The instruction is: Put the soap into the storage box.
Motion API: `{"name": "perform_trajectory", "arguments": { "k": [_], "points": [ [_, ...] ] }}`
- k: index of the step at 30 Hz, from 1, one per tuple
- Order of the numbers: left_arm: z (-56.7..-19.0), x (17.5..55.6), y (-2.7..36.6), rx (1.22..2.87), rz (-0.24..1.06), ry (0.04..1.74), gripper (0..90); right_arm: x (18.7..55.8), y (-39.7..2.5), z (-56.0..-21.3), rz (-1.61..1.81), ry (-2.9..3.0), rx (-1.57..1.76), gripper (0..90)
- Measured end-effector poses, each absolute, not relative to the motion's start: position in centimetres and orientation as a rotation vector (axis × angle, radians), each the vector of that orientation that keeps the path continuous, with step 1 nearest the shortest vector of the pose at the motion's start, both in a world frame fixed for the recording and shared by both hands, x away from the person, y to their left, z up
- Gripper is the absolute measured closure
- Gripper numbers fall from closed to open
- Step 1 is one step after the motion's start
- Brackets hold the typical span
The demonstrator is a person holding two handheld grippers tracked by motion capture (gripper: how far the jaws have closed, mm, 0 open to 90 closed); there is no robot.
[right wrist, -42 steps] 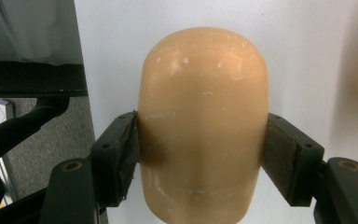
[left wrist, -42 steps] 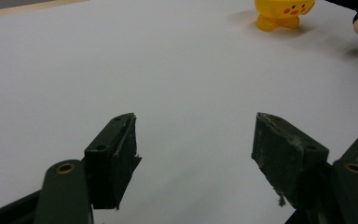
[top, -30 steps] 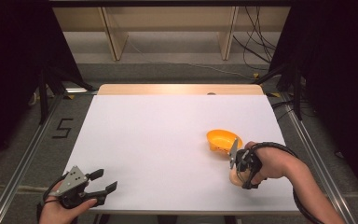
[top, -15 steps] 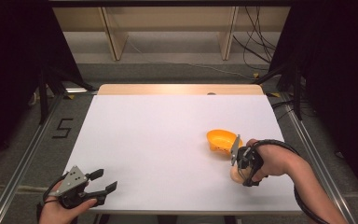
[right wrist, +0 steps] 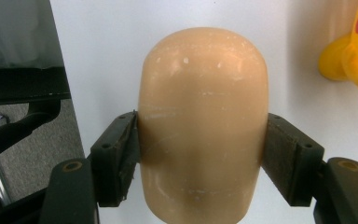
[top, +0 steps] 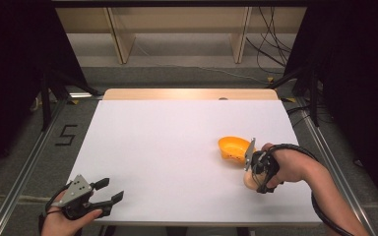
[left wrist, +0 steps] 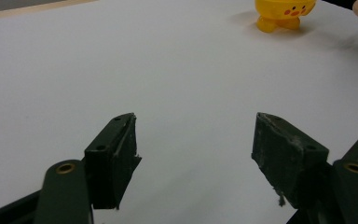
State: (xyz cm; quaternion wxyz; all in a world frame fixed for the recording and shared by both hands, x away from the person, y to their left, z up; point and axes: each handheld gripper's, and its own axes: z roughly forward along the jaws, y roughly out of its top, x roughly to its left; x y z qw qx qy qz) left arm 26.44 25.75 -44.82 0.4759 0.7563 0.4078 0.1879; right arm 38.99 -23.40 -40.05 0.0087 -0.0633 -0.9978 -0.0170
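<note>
Right gripper (right wrist: 203, 154) clamps a tan rounded block (right wrist: 203, 121) between both pads, low on the white table (top: 177, 142) at four o'clock. Yellow duck toy (top: 234, 147) sits just beside, at its eleven. Left gripper (left wrist: 196, 154) gapes empty at seven o'clock.

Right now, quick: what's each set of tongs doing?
Left tongs: open, nothing between them, near the table's front-left corner.
Right tongs: shut on the peach rounded block, beside the yellow toy.
</note>
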Motion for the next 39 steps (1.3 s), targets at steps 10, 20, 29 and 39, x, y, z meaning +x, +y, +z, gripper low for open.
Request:
{"name": "perform_trajectory", "arguments": {
  "k": [10, 20, 29, 39],
  "points": [
    [-44.8, 26.4, 25.7, 1.85, 0.457, 0.995, 30.4, 39.4, -23.5, -39.4, -0.054, -3.112, -0.329, 33.9],
    [-44.8, 26.5, 25.8, 1.843, 0.457, 0.993, 30.4, 40.3, -23.4, -38.8, -0.069, -3.11, -0.364, 33.9],
    [-44.8, 26.5, 25.8, 1.844, 0.457, 0.994, 30.4, 40.7, -23.4, -38.5, -0.081, -3.113, -0.384, 33.9],
    [-44.8, 26.5, 25.8, 1.843, 0.457, 0.993, 30.4, 41.1, -23.3, -38.1, -0.097, -3.113, -0.414, 33.9]
  ]
}}
